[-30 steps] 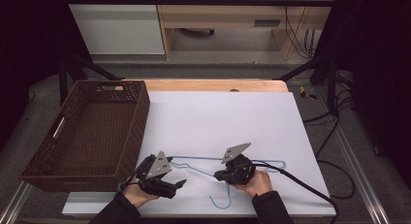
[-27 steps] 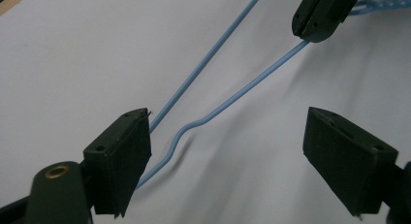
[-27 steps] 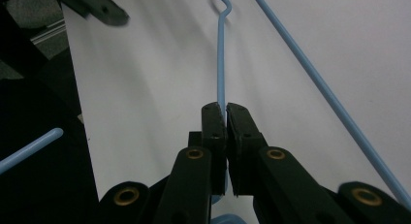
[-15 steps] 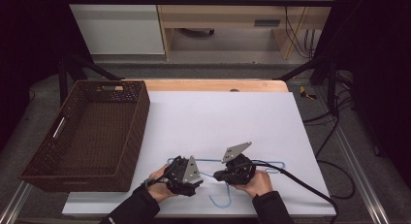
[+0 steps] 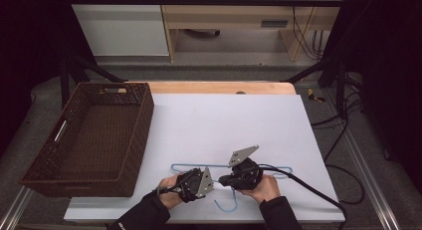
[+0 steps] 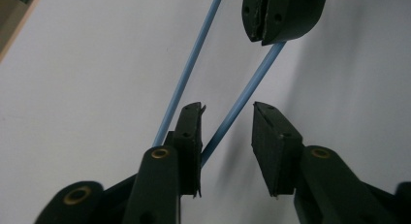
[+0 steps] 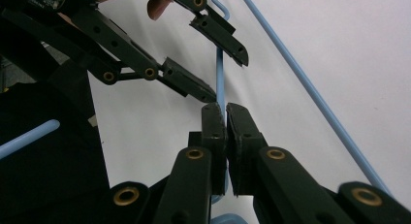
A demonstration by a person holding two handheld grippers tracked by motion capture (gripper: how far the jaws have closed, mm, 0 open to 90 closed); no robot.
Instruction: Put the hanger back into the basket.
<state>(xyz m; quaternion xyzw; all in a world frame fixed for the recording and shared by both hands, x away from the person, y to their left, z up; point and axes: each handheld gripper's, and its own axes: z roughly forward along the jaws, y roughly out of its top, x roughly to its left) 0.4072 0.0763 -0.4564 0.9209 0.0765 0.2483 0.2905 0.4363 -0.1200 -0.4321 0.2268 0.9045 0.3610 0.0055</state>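
I'm keeping my right gripper [image 7: 226,110] clamped on the blue wire hanger [image 5: 259,167] lying near the white table's [image 5: 224,120] front edge; my left gripper [image 6: 227,118], jaws spread, has slid in from the left to straddle a hanger arm, probably for a two-handed lift.

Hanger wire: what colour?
Light blue hanger; clearest in the left gripper view, against the white table.

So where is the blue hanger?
In the high view the hanger lies on the white table near its front edge, between the two grippers, right of the basket.
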